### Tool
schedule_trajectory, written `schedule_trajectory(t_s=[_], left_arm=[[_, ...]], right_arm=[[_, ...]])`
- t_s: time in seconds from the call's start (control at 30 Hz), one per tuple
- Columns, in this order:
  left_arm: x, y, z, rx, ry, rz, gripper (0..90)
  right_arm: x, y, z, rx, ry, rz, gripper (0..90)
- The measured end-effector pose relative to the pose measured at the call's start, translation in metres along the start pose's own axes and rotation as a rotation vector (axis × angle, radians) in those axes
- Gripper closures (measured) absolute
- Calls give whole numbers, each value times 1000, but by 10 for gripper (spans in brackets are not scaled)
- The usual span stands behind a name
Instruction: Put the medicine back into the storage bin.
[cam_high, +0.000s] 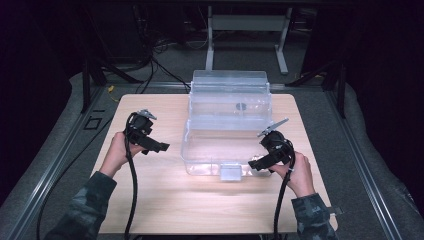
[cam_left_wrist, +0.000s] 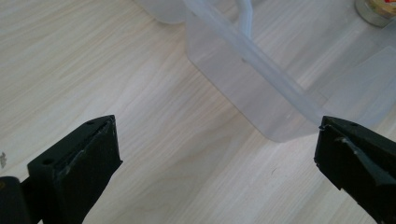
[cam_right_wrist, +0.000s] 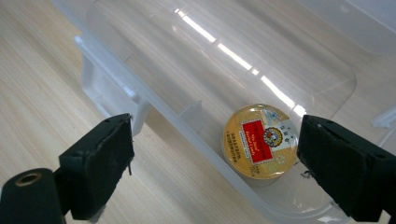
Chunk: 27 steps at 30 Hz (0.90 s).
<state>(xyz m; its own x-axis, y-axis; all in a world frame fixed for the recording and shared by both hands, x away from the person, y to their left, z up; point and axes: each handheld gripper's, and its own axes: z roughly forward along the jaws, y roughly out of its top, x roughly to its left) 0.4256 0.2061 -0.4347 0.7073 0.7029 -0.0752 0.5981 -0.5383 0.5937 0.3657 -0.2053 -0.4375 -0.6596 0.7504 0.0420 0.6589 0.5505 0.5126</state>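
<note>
Your right gripper (cam_high: 261, 163) hangs over the gold-lidded tin (cam_right_wrist: 260, 141) in the clear box (cam_high: 200, 150), fingers spread (left gripper (cam_high: 161, 147) likewise, nothing held).

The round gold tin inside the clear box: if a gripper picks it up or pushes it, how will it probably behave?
The round gold tin looks like glossy metal, so it may slip between fingers. It lies flat on its wide face in the clear box, so a push would probably slide it, not roll it. Being low and small, it seems unlikely to tip.

A light wooden table (cam_high: 165, 200) carries a clear, seemingly lidded plastic box (cam_high: 227, 125).
</note>
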Motion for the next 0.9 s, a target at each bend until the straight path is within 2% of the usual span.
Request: schedule_trajectory(t_s=[0.03, 0.2, 0.3, 0.33, 0.47, 0.7, 0.77, 0.9], left_arm=[[0, 0, 0, 0, 0, 0, 2], [-4, 21, 0, -12, -13, 15, 2], [-5, 33, -1, -35, -30, 16, 2], [-5, 33, -1, -35, -30, 16, 2], [-8, 51, 1, -37, -30, 35, 2], [-13, 71, 5, -50, -38, 67, 2], [-15, 78, 7, -62, -61, 61, 2], [-16, 89, 11, -70, -75, 66, 3]], right_arm=[[0, 0, 0, 0, 0, 0, 102], [1, -3, -1, -24, -5, 3, 114], [1, -4, 0, -32, 14, 7, 121], [1, -4, 0, -32, 14, 7, 121], [2, -3, 0, -61, 22, 16, 126], [5, -3, 0, -61, 5, 7, 134], [5, -4, 0, -62, 9, 2, 136], [5, -5, 1, -73, 11, 4, 137]])
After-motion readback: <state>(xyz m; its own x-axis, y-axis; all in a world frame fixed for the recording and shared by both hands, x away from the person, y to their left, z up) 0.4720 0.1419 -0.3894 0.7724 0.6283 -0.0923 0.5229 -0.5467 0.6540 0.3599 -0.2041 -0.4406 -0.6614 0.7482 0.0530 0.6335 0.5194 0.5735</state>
